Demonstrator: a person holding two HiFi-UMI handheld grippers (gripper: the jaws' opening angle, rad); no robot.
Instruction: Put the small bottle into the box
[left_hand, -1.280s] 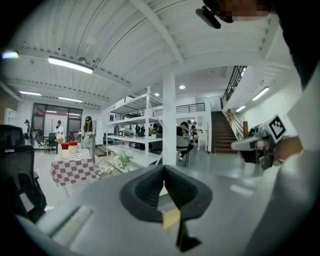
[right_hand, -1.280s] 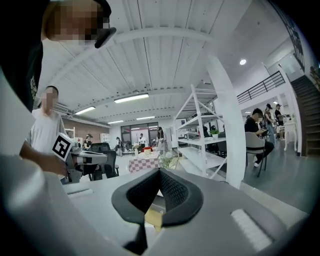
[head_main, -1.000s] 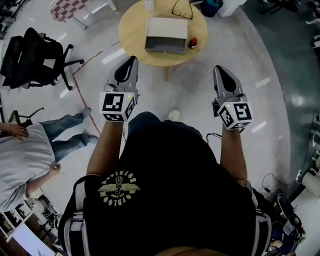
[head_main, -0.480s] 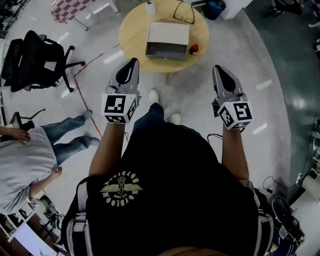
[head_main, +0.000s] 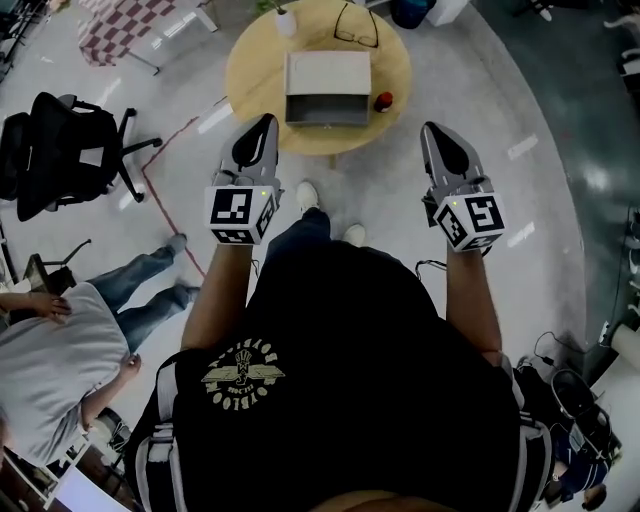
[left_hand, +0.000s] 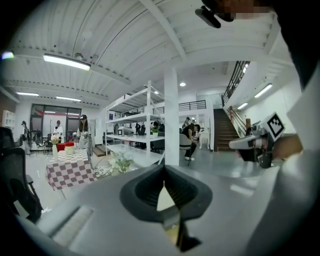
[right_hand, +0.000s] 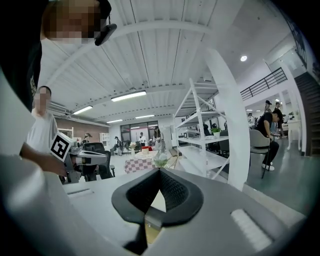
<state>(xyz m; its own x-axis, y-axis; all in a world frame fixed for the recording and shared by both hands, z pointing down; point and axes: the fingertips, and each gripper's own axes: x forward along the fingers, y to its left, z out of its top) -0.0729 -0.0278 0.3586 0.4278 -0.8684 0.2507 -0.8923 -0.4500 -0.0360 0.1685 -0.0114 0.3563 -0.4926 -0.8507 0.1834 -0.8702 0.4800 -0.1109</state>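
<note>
This looks like the approach: left tool (head_main: 267, 120) and right tool (head_main: 432, 129) are closed and empty. Next, one should open around the small bottle (head_main: 384, 101) beside the box (head_main: 328, 85).

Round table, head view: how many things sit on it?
4: box in the middle, small bottle at its right, glasses behind it, vase far left; box may hide more.
</note>
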